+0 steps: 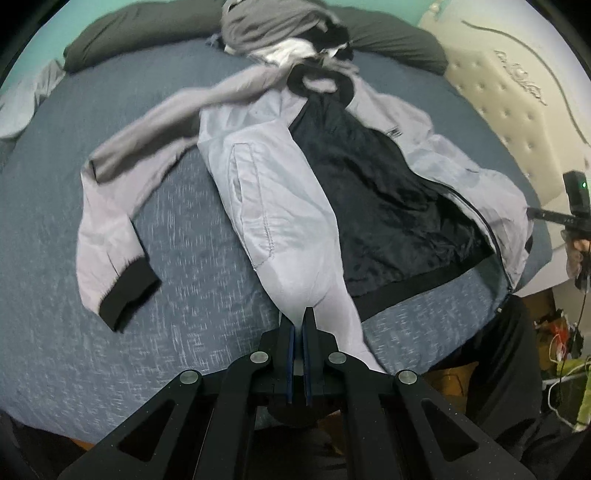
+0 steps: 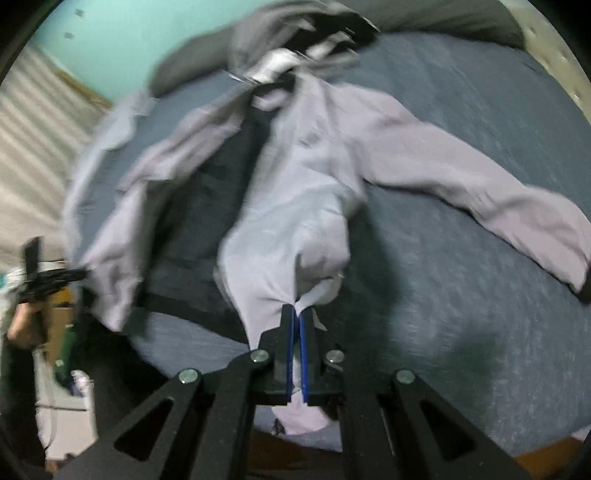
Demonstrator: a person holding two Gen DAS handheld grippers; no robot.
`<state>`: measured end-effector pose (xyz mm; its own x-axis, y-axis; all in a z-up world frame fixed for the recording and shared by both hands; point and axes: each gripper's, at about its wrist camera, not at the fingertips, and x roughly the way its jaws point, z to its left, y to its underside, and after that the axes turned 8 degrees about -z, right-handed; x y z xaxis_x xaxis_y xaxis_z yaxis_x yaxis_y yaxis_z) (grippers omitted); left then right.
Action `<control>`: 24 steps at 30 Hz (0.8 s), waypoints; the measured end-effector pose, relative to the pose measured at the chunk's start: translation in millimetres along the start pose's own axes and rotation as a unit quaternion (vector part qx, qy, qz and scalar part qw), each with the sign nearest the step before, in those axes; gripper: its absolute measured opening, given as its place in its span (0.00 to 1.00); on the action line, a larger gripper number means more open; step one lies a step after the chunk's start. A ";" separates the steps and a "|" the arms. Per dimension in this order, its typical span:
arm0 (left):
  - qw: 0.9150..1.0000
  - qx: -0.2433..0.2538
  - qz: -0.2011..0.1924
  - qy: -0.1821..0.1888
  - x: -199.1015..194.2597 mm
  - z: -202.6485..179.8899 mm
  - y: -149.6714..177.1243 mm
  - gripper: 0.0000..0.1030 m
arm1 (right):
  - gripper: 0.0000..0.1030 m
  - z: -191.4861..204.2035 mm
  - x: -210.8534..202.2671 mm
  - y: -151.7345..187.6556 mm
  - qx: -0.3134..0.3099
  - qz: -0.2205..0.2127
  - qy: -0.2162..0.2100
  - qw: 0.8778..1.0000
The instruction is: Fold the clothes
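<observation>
Fabric is pinched in both of our tools: the left hand-held gripper (image 1: 298, 314) has its jaws closed down on the near hem corner of one front panel of the jacket (image 1: 280, 192), and the right hand-held gripper (image 2: 297, 312) is likewise clamped on the near corner of the other front panel. We hold the corners because they give us control of a whole panel at once.

The jacket lies face up on the bed (image 1: 66, 314), collar at the far end next to a heap of other clothes (image 1: 280, 33), hem near us. Its zip is open, so the dark lining (image 1: 376, 192) shows between the two pale panels. In the left wrist view one sleeve (image 1: 110, 221) trails out to the left, its black cuff resting on the sheet; in the right wrist view the other sleeve (image 2: 480, 195) stretches out to the right. Both sleeves lie spread, away from the body.

We judge the panels are being pulled taut toward the near edge, either to close the front over the lining or to flatten the jacket. The right wrist view is blurred, so we cannot tell how much cloth sits between those jaws.
</observation>
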<state>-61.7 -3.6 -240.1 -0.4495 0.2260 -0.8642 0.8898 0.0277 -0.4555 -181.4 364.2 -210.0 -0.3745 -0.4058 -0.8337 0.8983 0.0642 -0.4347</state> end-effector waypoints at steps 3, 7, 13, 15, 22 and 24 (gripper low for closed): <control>1.000 -0.029 0.009 0.003 22.0 10.9 4.5 0.04 | 0.02 -18.2 27.4 6.4 0.016 0.014 0.027 0.999; 0.999 -0.048 0.015 0.000 37.4 21.0 8.1 0.04 | 0.06 -25.7 37.6 8.7 0.017 0.011 0.050 0.999; 0.999 -0.039 -0.003 -0.036 25.2 26.2 5.1 0.21 | 0.12 -5.7 11.9 -2.7 -0.045 -0.036 0.113 0.992; 0.999 -0.030 -0.011 -0.037 24.8 18.6 1.2 0.31 | 0.21 2.8 2.1 -9.2 -0.054 -0.058 0.111 0.991; 0.998 -0.001 -0.041 -0.043 23.3 -7.9 -12.2 0.32 | 0.27 64.0 31.3 -6.4 -0.123 -0.029 0.038 0.991; 0.998 0.007 -0.049 -0.044 22.9 -15.5 -16.1 0.32 | 0.31 77.9 52.4 -1.7 -0.133 -0.005 0.028 0.991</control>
<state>-85.1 16.2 -249.2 -0.5401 0.1363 -0.8305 0.8402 0.0309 -0.5413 -184.7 271.8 -226.3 -0.4021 -0.3571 -0.8431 0.8048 0.3012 -0.5114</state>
